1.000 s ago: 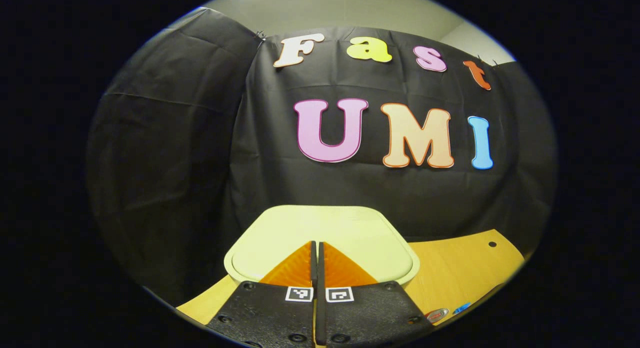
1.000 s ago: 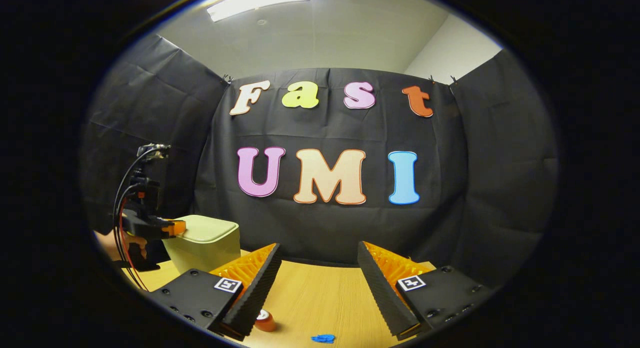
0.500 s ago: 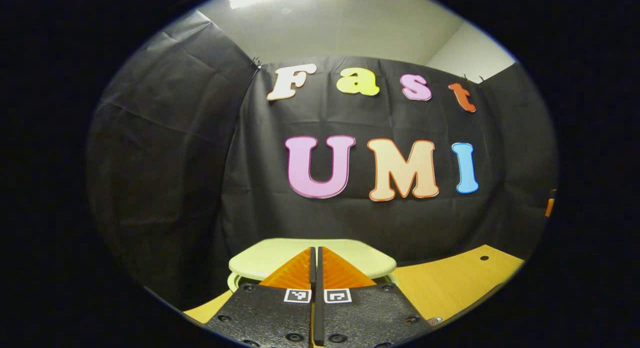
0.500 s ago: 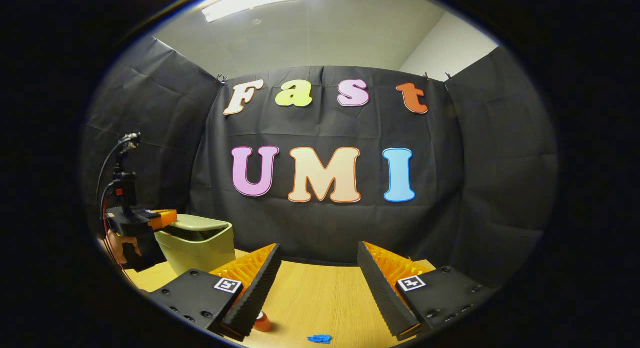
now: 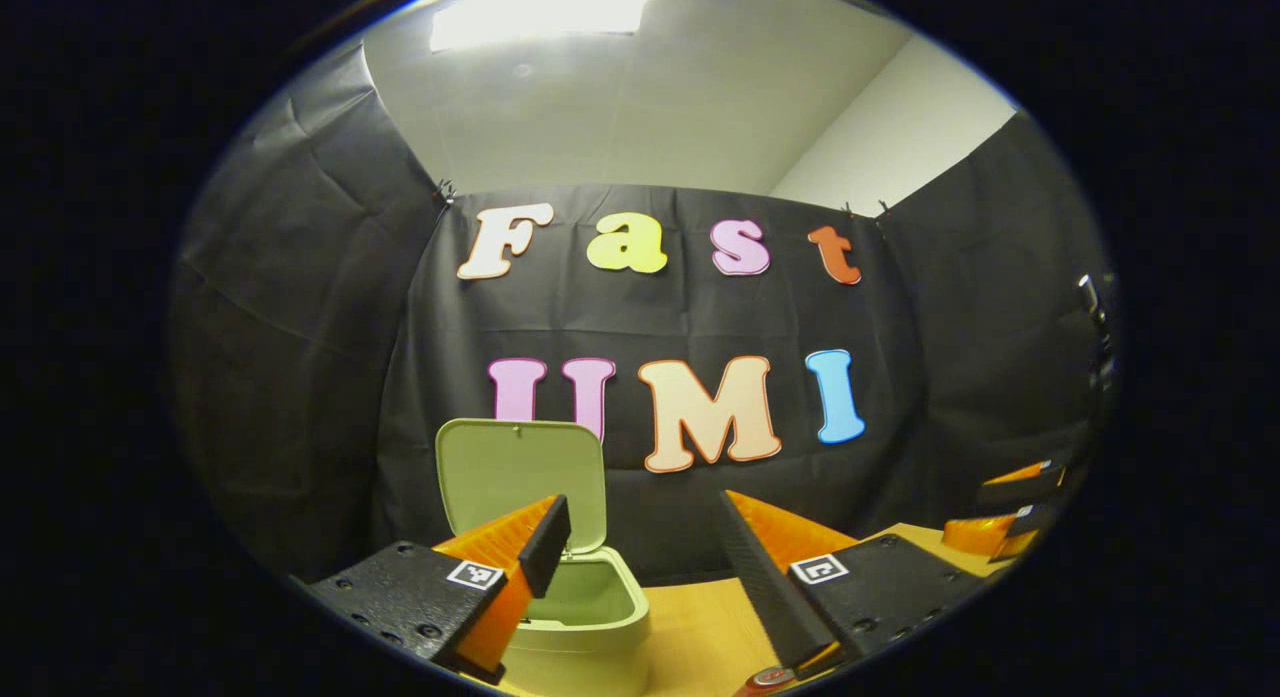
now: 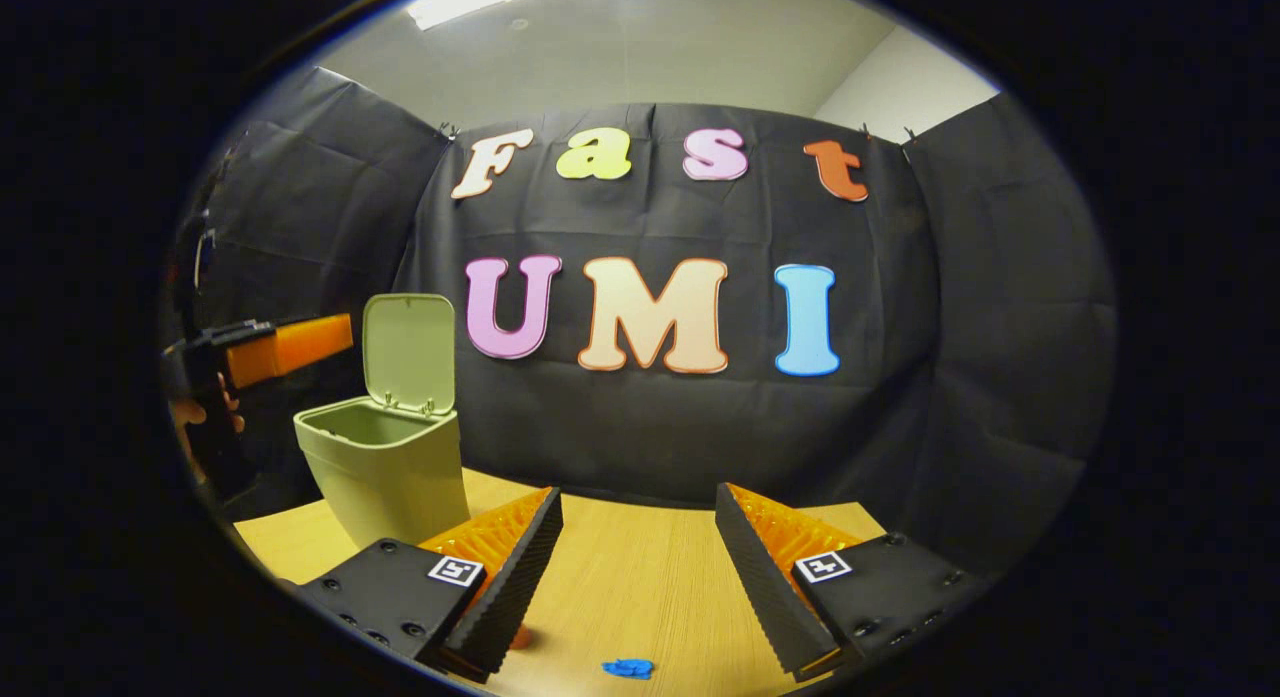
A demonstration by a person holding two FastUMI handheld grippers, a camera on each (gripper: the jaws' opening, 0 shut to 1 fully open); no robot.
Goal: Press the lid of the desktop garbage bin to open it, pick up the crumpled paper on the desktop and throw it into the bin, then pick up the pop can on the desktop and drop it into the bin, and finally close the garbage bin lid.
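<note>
The pale green bin (image 6: 385, 472) stands at the table's left, its lid (image 6: 410, 352) swung upright and the inside in view. In the left gripper view the bin (image 5: 590, 617) sits low just ahead, lid (image 5: 520, 472) up behind it. My left gripper (image 5: 640, 547) is open and holds nothing; in the right gripper view the left gripper (image 6: 285, 342) hovers left of the lid, level with it, held by a hand (image 6: 205, 417). My right gripper (image 6: 640, 547) is open over the table. A small blue crumpled paper (image 6: 628, 667) lies below it. The pop can (image 6: 520, 637) peeks from behind the left finger; its top (image 5: 770, 677) shows.
The wooden table (image 6: 640, 587) stretches from the bin to the right, ending at the black cloth wall behind. The right gripper (image 5: 1005, 507) shows at the far right edge of the left gripper view, over the table's right part.
The bin lid has sprung from flat to upright. My left gripper has lifted off the lid, drawn back and gone from shut to open. The right gripper has barely moved.
</note>
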